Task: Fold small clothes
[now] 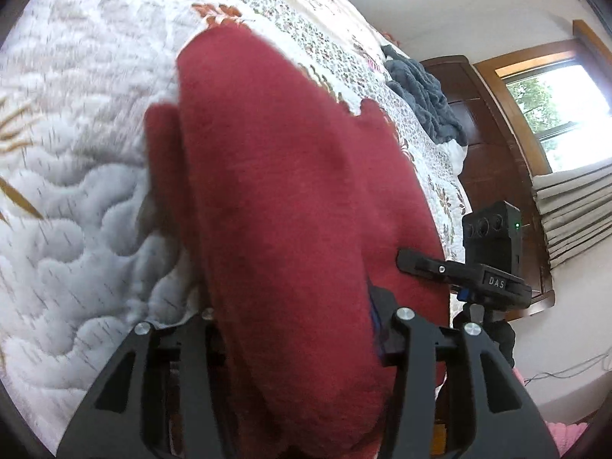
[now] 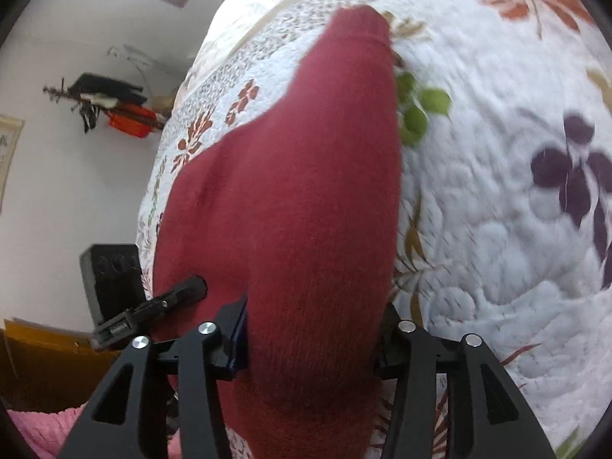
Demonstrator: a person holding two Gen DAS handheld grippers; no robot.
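The left gripper [image 1: 302, 344] and right gripper [image 2: 310, 340] each clamp the red garment [image 1: 290, 199], lifted over the quilted bed [image 1: 76, 199]. Mid-fold, I judge; next, carry the held edge across and lay it flat.

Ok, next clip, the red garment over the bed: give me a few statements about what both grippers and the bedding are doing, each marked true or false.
1. Both grippers are clamped on the red garment. True: the left gripper and the right gripper each have it between their fingers.
2. The garment lies flat and folded on the quilt. False: it is held up over the quilt.
3. The quilt carries a floral print. True.
4. A grey-blue blanket lies bunched at the far end of the bed. True.
5. The garment is blue denim. False: it is a fuzzy red knit.
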